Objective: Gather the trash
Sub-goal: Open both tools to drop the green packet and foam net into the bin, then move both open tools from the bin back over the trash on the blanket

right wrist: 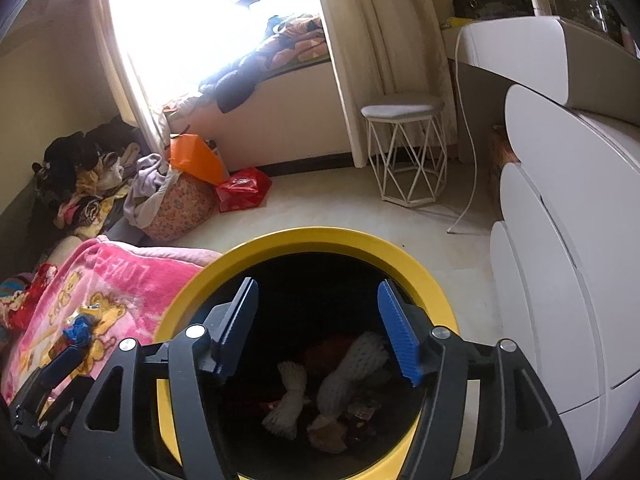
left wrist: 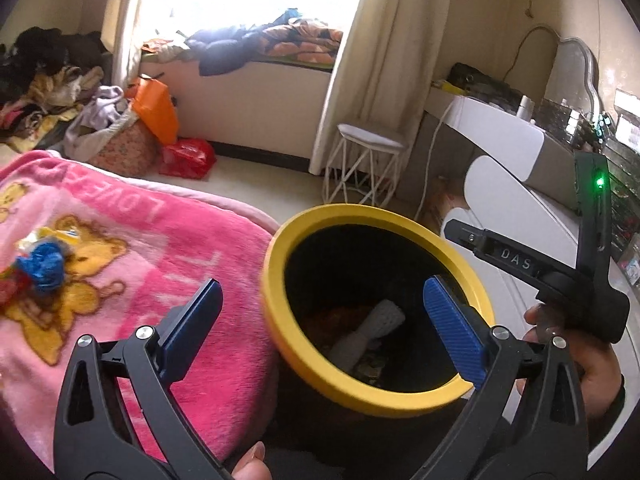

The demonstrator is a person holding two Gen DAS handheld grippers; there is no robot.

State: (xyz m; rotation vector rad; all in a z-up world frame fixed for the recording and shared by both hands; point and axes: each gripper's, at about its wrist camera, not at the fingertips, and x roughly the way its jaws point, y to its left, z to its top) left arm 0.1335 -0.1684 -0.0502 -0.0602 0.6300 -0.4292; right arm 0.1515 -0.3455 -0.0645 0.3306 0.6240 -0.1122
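Open left tool (left wrist: 324, 322), yellow-rimmed black bin (left wrist: 280, 256), white foam netting (right wrist: 352, 364) inside

It was a lived-in bedroom: a pink teddy-bear blanket (left wrist: 168, 264) covered the bed, clothes (right wrist: 92, 184) lay heaped, curtains (left wrist: 384, 60) framed a window seat (left wrist: 256, 92).

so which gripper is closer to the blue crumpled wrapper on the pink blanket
Left. The left gripper hangs open over the blanket's edge beside the bin, near the blue wrapper. The right gripper is open over the yellow-rimmed bin, farther away.
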